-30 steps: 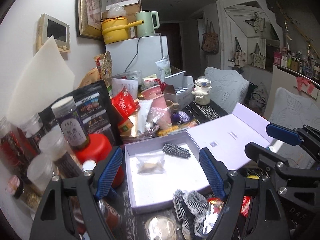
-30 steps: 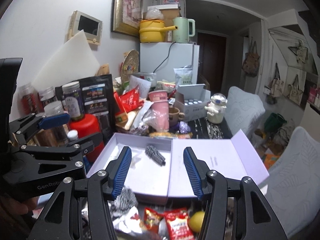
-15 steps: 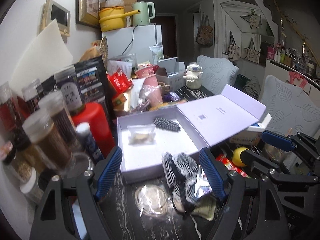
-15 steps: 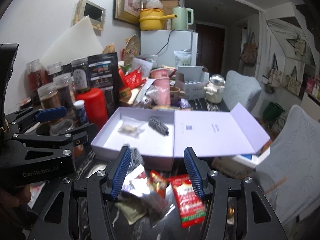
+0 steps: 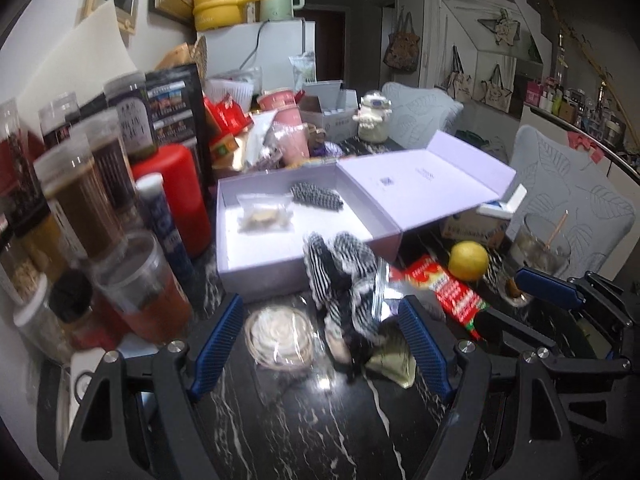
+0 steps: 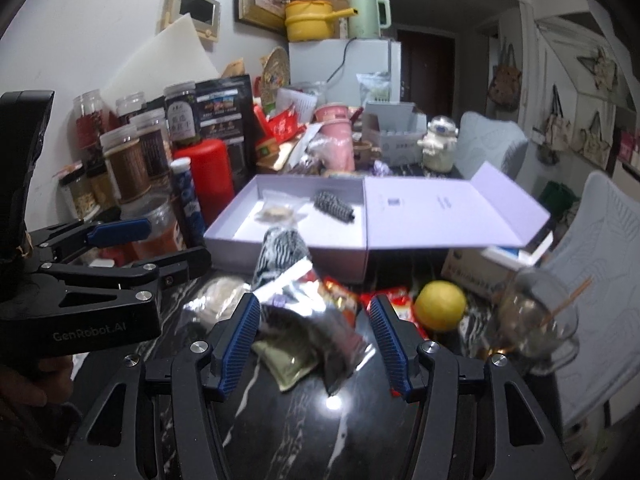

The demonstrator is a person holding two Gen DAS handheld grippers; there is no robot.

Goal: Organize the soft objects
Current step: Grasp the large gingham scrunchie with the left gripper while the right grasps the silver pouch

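A black-and-white striped cloth (image 5: 340, 276) lies bunched on the dark marble table, against the front wall of the open lilac box (image 5: 256, 276). Inside the box are a rolled striped piece (image 5: 316, 196) and a small clear bag (image 5: 264, 216). My left gripper (image 5: 320, 344) stands open just before the cloth, with a round clear-wrapped pad (image 5: 280, 336) between its fingers. My right gripper (image 6: 314, 344) is opening low over the table. A foil packet (image 6: 316, 320) and an olive pouch (image 6: 284, 360) lie between its pads, untouched. The striped cloth (image 6: 280, 256) sits beyond them.
Jars and a red canister (image 5: 172, 196) crowd the left side. A red snack packet (image 5: 448, 288), a lemon (image 6: 440, 312) and a glass cup (image 6: 536, 332) lie to the right. The box lid (image 6: 440, 212) hangs open rightward. Clutter fills the table's far end.
Both grippers have come down toward the table and drawn back from the box. The cloth and packets now sit just ahead of the fingers. The right jaws stand a little wider.
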